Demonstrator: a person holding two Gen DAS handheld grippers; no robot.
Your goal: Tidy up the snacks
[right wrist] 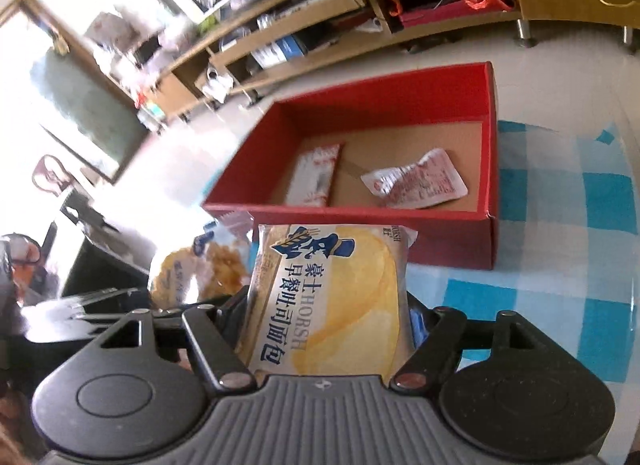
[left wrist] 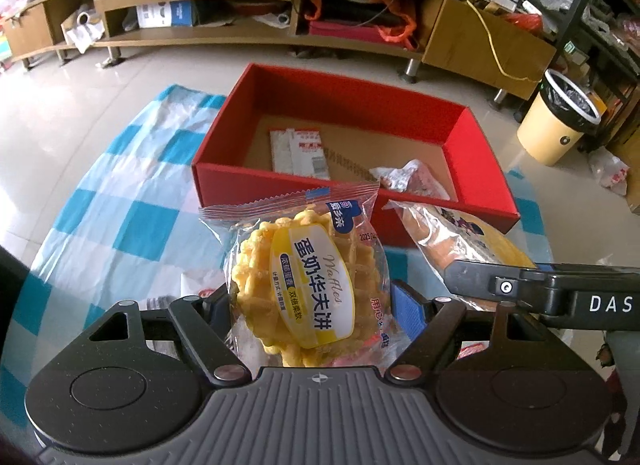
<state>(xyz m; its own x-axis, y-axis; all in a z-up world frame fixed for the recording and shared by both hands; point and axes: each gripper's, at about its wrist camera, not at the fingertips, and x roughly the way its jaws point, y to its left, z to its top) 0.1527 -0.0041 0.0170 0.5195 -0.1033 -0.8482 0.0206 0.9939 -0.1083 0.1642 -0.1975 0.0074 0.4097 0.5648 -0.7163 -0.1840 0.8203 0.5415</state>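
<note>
The left gripper (left wrist: 316, 305) grips one waffle pack (left wrist: 308, 281), its two fingers pressed on the clear wrapper's sides so the pack stands upright between them, over a blue-and-white checked cloth (left wrist: 132, 201). Ahead of it sits one red box (left wrist: 280, 181), open-topped, with two snack packets on its cardboard floor: a flat white one (left wrist: 298, 151) toward the far left and a crumpled one (left wrist: 412, 179) near the front right corner. Just right of the waffle, one bread pack (left wrist: 452, 237) slants toward the box's near wall, and the other gripper's black finger (left wrist: 480, 279) crosses in front of it. The right gripper (right wrist: 328, 325) holds that bread pack (right wrist: 328, 297) clamped between its two fingers, label facing up, its far end just short of the box (right wrist: 452, 241). To its left the waffle pack (right wrist: 200, 269) shows blurred. Inside the box the flat packet (right wrist: 316, 175) lies left and the crumpled one (right wrist: 420, 181) right, well apart.
</note>
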